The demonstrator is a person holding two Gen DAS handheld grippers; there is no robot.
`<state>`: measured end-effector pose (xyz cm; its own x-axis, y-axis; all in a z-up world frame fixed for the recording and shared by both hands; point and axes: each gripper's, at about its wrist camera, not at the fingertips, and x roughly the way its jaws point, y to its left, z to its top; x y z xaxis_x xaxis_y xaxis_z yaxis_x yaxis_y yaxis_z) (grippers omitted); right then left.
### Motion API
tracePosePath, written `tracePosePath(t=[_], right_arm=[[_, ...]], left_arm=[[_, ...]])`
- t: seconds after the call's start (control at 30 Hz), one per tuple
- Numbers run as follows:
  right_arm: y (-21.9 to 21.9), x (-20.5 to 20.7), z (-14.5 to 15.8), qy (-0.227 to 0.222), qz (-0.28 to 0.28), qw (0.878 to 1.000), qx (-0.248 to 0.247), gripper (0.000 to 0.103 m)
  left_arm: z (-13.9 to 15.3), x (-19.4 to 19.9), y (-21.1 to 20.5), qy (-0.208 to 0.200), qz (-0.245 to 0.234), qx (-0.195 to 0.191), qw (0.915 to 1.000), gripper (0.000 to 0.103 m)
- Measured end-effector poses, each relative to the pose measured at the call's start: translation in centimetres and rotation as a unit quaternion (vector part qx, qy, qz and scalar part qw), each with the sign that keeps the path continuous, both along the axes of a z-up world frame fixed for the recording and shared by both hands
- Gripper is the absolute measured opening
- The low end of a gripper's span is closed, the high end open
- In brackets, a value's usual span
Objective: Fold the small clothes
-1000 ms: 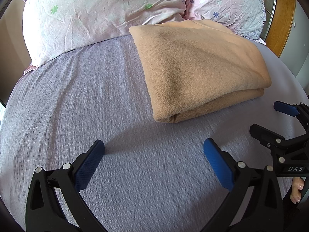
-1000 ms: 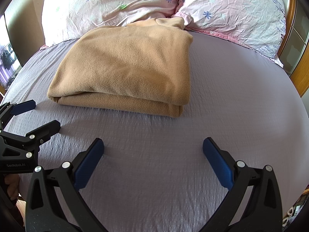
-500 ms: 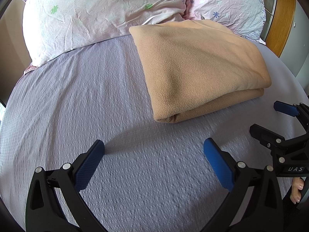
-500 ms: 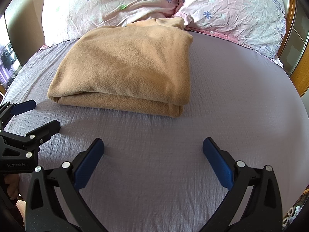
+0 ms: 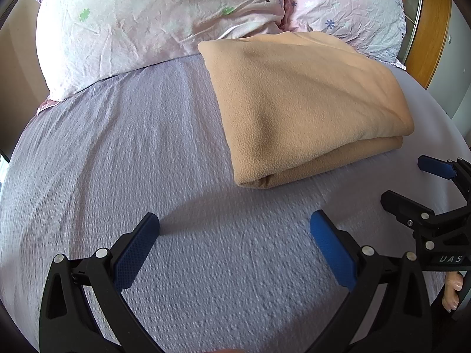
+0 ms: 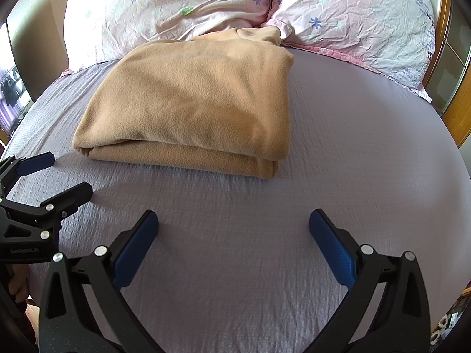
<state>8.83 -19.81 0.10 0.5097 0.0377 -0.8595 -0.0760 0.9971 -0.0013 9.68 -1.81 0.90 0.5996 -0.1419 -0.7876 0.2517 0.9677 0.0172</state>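
A tan fleece cloth [image 5: 306, 103] lies folded in a thick stack on the lilac bed sheet [image 5: 132, 153], its far end against the pillows; it also shows in the right wrist view [image 6: 200, 103]. My left gripper [image 5: 234, 229] is open and empty, low over the sheet, short of the cloth's near left corner. My right gripper [image 6: 234, 226] is open and empty, in front of the cloth's near edge. Each gripper shows in the other's view: the right one [image 5: 412, 182] at the right edge, the left one [image 6: 59, 176] at the left edge.
Two pink flowered pillows [image 6: 182, 8] [image 6: 362, 20] lie at the head of the bed. A wooden frame with glass panes [image 5: 424, 23] stands at the right. The sheet [image 6: 368, 147] stretches bare to the right of the cloth.
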Motion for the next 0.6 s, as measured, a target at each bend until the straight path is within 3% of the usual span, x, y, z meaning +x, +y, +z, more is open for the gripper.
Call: tracePosePath(t=[0.6], right_arm=[[0.04, 0.1, 0.06, -0.001, 0.0, 1.0, 0.0, 0.101]], left_arm=[[-0.02, 0.02, -0.04, -0.001, 0.0, 0.0, 1.0, 0.102]])
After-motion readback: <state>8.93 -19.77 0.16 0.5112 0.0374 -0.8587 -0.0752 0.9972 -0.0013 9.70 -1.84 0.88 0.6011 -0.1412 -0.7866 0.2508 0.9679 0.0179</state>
